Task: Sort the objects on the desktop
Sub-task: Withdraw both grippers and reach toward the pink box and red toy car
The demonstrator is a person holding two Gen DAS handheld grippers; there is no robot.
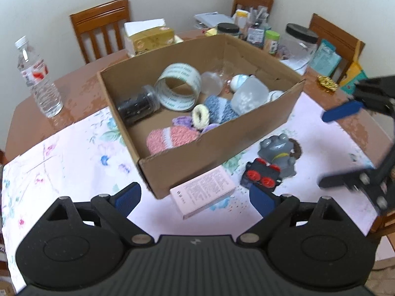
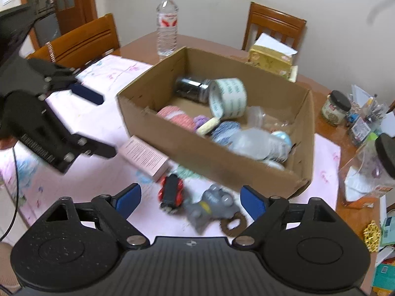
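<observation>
Left wrist view: both claws (image 1: 195,197) (image 2: 190,197) released, pink box (image 1: 203,192) print blurred, unreadable.

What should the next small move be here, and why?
Probably lower the left gripper onto the pink box and close on it. Its jaws stand open and empty with the box right between them, loose on the cloth against the cardboard box. The right gripper, also open, sits over the black toy train and grey toy.

Soft, even indoor light, faint shadows — both views motion-blurred, fisheye-bent at dark corners.
</observation>
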